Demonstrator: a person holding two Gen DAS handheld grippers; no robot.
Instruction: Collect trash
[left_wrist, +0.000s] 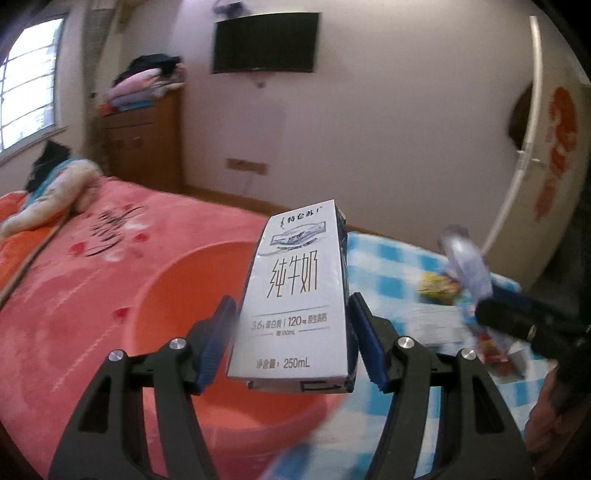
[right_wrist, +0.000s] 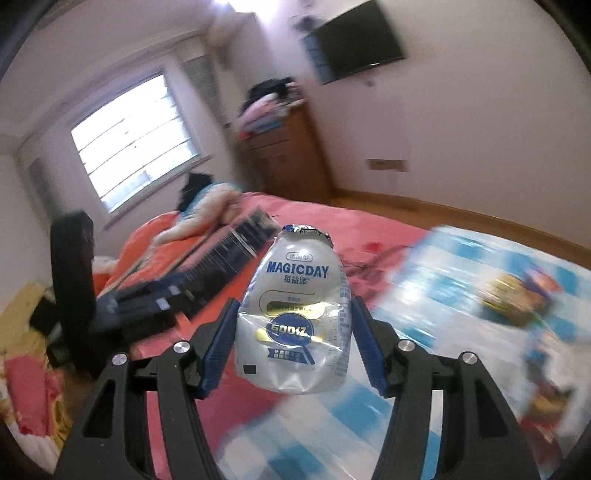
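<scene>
From my left wrist view, the left tool (left_wrist: 291, 325) is clenched on a white milk carton (left_wrist: 295, 291), its blue pads (left_wrist: 369, 343) pressed against both narrow sides. The carton stands nearly upright, leaning slightly right at the top, and I hold it in the air above an orange-pink basin (left_wrist: 192, 295) that sits on the pink bedspread (left_wrist: 92, 251). To the right lies a blue-and-white checked cloth (left_wrist: 391, 269) with blurred litter on it: a yellow wrapper (left_wrist: 437, 284), a white paper piece (left_wrist: 432, 325) and a small white cup (left_wrist: 517, 356). The right tool's dark body shows at the right edge, carrying a pale bottle, heavily blurred. A black television (left_wrist: 265, 42) hangs on the wall above.

From my right wrist view, the right tool (right_wrist: 293, 328) grips a crumpled clear plastic bottle (right_wrist: 295, 317) labelled MAGICDAY, foil top upward, pinched between both pads, held over the edge of the checked cloth (right_wrist: 424, 288) and the pink bed. A blurred yellow wrapper (right_wrist: 511, 291) lies on the cloth to the right. On the left I see the other tool, dark and blurred, with the carton's printed side streaked by motion.
</scene>
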